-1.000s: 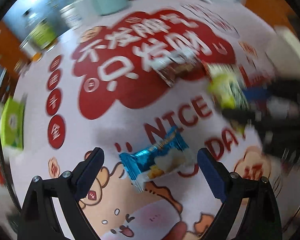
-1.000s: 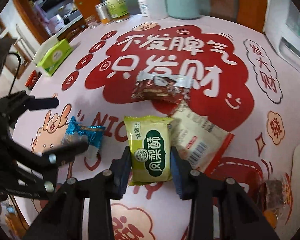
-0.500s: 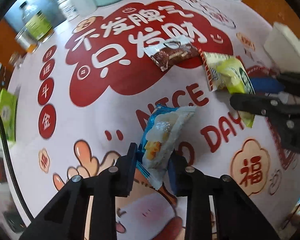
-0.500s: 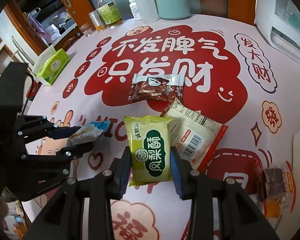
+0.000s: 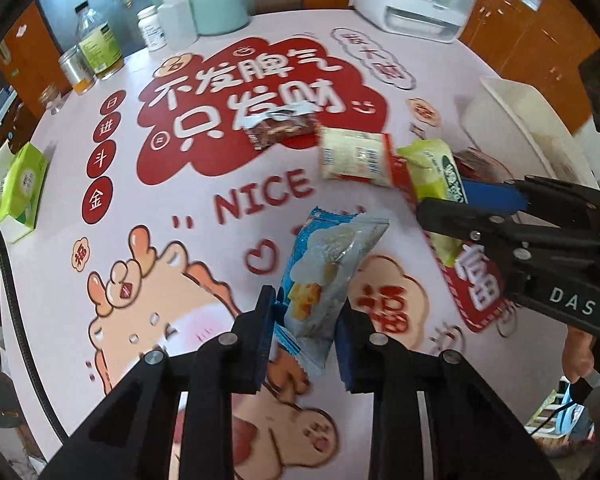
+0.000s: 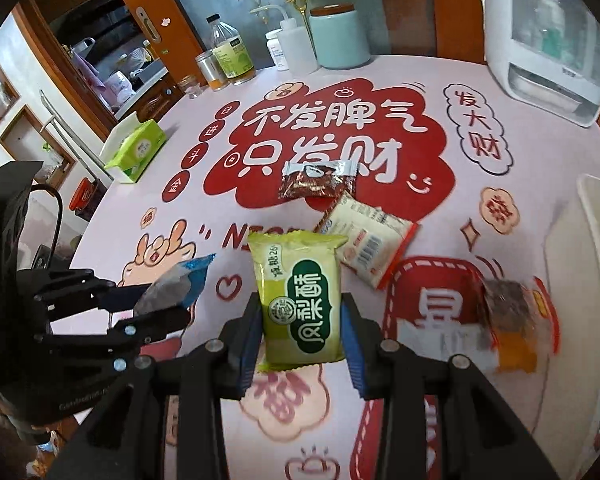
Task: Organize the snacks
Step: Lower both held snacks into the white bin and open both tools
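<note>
2 claws grip snacks above the worktop (image 6: 500, 80): right claw (image 6: 302, 336) clamps a green packet (image 6: 300, 300), left claw (image 5: 306, 328) clamps a blue packet (image 5: 328, 276). White bin (image 6: 596, 248) at right edge. Cream packet (image 6: 366, 244), brown packet (image 6: 316, 182), small dark snack (image 6: 508, 308) lie on worktop.

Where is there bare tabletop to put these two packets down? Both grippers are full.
Free: the cartoon-animal print between the green tissue box and the blue packet, and the far stretch before the bottles. Crowded: the middle-right, where the brown packet, white packet and white bin sit.
</note>
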Motion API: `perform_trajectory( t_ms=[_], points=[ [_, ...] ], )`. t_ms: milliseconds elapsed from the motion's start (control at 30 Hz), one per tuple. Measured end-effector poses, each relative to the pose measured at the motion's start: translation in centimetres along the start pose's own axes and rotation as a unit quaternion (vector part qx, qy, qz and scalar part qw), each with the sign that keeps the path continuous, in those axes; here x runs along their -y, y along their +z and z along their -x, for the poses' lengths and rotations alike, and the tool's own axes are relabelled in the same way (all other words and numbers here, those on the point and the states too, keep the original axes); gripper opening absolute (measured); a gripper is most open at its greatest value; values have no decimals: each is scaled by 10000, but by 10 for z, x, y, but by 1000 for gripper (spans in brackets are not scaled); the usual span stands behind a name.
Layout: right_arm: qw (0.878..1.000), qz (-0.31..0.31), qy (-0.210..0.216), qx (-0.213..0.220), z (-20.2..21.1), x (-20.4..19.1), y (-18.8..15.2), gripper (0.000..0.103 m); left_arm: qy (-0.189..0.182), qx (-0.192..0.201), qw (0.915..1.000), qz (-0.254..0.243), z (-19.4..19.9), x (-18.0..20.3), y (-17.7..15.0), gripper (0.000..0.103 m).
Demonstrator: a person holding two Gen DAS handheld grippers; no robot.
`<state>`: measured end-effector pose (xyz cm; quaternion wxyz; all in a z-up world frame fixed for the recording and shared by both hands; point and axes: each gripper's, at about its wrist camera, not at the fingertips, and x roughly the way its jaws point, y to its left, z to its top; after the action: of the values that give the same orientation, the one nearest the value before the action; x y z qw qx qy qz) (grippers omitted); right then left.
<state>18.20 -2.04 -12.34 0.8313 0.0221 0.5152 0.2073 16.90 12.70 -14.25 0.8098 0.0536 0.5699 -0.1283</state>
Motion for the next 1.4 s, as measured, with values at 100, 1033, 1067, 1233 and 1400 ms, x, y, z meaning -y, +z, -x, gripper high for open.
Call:
perform_trajectory(
  t_ms=[100, 1033, 1067, 1233, 1400],
  points=[
    [10000, -11, -9, 14, 17, 4, -12, 37, -8, 57, 9999, -83, 12, 20, -4, 25],
    [9834, -920, -1045, 1167, 236, 178, -97, 38, -708, 965, 9875, -1026, 75, 295, 62, 26],
    [9820, -937, -1120, 1197, 240, 183, -98, 38, -714, 996, 9868, -1062, 76, 303, 65, 26],
    [9771, -1001, -1378, 1273, 256, 204, -101, 38, -727, 1134, 9832, -1232, 79, 336, 78, 26],
    [9733, -1021, -1594, 1298, 263, 217, -100, 38, -654, 1181, 9819, -1325, 74, 354, 89, 26]
  ],
)
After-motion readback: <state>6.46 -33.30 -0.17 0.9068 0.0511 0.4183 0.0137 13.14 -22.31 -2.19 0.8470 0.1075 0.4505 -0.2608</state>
